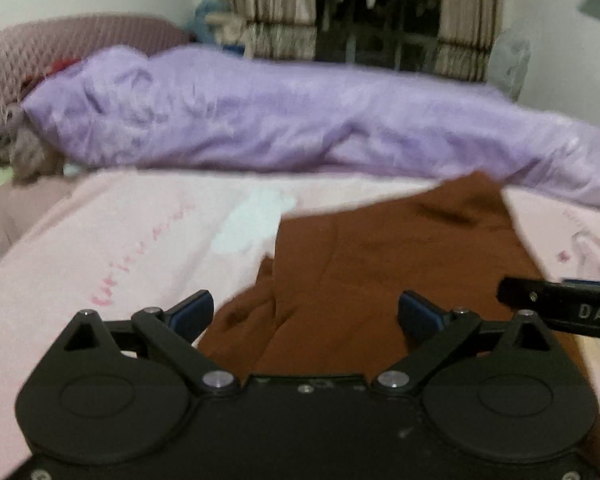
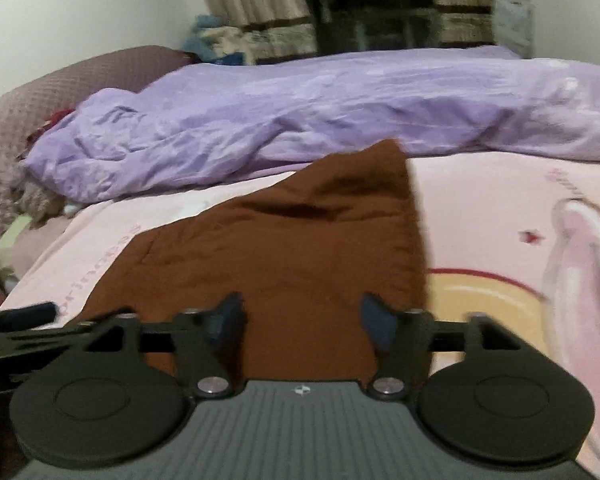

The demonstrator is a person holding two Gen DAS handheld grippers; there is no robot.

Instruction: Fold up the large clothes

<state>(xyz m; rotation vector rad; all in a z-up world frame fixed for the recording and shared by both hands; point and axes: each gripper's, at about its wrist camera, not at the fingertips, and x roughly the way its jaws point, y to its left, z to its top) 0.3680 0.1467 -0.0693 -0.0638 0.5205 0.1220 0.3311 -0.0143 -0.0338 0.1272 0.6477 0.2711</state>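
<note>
Garment (image 1: 380,280): brown cloth, spread on the pink sheet (image 1: 120,240); fills centre to 3 o'clock in the left view, centre to 9 o'clock in the right view (image 2: 284,264).
Garment shape: creased, with a raised peak toward 12 o'clock; left edge folded over itself at about 7 o'clock in the left view; right edge running straight down toward 5 o'clock in the right view.
Left gripper (image 1: 306,312): wide open, blue pads (image 1: 192,312) well apart, nothing between them; hovering over the near edge of the garment.
Right gripper (image 2: 300,320): open too, blue pads (image 2: 374,322) apart, gripping nothing; above the garment's near edge, slightly blurred.
Other tool seen: right gripper's black finger entering the left view at 3 o'clock (image 1: 560,304), lettering "DAS" on it; left gripper's black frame at 9 o'clock in the right view (image 2: 24,320).
Sheet: pink, printed with red script at 9 o'clock and a cartoon figure (image 2: 580,272) at 3 o'clock in the right view; a pale blue-white patch (image 1: 252,220) just beside the garment's upper left corner.
Quilt (image 1: 300,120): lilac, bunched in a long roll across the bed at 12 o'clock, beyond the garment; peak of the garment overlapping its lower edge in the right view.
Headboard (image 1: 40,52): mauve, quilted, at 10 o'clock.
Curtains (image 1: 268,8): striped beige, at 12 o'clock, framing a dark window (image 1: 380,12).
</note>
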